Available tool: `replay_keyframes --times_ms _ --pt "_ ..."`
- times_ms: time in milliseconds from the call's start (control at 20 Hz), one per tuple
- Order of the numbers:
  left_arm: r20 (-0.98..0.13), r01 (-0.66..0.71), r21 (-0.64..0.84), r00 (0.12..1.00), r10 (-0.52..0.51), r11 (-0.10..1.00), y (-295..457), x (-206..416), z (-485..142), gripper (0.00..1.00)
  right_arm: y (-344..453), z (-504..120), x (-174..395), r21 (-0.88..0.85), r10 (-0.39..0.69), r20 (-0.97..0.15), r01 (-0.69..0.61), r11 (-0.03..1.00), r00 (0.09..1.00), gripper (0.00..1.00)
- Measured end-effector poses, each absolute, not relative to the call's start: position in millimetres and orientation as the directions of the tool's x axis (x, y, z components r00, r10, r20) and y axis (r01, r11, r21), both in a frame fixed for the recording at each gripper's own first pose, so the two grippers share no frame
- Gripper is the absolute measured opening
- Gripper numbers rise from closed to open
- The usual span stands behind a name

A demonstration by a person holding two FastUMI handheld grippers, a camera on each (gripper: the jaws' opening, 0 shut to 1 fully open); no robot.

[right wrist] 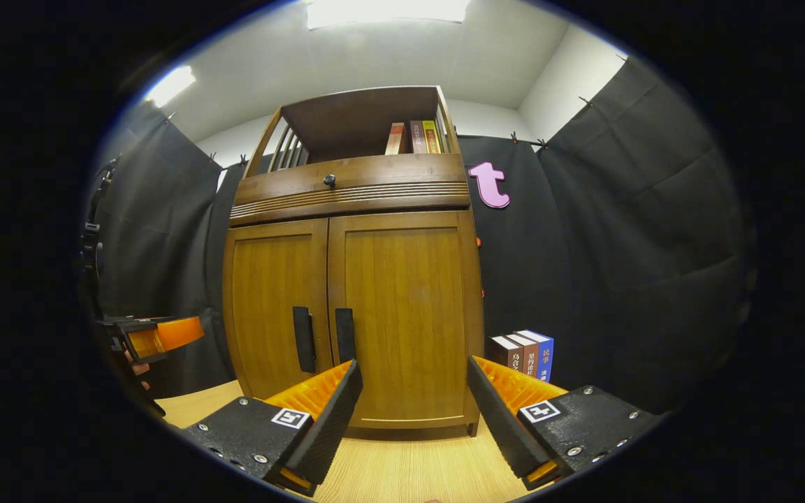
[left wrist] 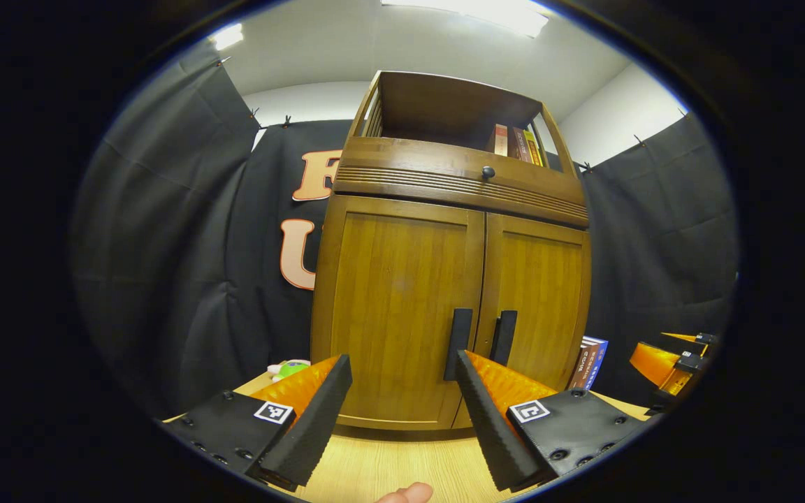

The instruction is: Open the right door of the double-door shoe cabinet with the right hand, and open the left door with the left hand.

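The shoe cabinet stands at the desk's far edge, left door and right door both closed. Left tongs and right tongs gape apart before it, touching nothing.

Recording booth: black cloth walls surround a wooden shoe cabinet.

No legible wording anywhere. Chinese characters printed down the spines of three standing books just right of the cabinet, too small to read with confidence. Same for the shelf books up top: spine print blurred. Otherwise just black-and-white square code tags at the bottom of both views, patterns only, no letters or numbers.
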State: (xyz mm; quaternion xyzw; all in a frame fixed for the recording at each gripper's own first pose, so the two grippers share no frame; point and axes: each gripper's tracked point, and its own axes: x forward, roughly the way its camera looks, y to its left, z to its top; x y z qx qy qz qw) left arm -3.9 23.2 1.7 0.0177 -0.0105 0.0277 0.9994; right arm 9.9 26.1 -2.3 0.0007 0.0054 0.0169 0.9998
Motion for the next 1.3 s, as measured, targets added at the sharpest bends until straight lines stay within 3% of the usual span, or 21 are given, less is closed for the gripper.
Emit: replay_keyframes --times_ms 250,600,1050,1150,1300 --pt "0.034 -0.055 0.019 0.998 0.054 0.998 23 -7 4 0.95 47 20 32 0.054 0.085 0.061 -0.088 0.995 0.995 0.93" --pt "0.025 -0.047 0.015 0.999 0.047 0.999 21 -8 1 0.97 109 -8 131 0.157 0.229 -0.05 -0.218 0.963 0.972 0.94" --pt "0.037 -0.062 0.014 0.997 0.062 0.998 35 -10 3 0.95 132 -68 208 0.043 0.169 -0.111 -0.165 0.985 0.979 0.94" --pt "0.033 -0.068 0.011 0.997 0.067 0.998 39 -7 0 0.99 132 -62 217 0.03 0.146 -0.093 -0.144 0.989 0.985 0.94" --pt "0.023 -0.079 0.009 0.997 0.078 0.997 43 -6 -2 0.95 131 -58 228 0.021 0.124 -0.074 -0.123 0.992 0.989 0.93"
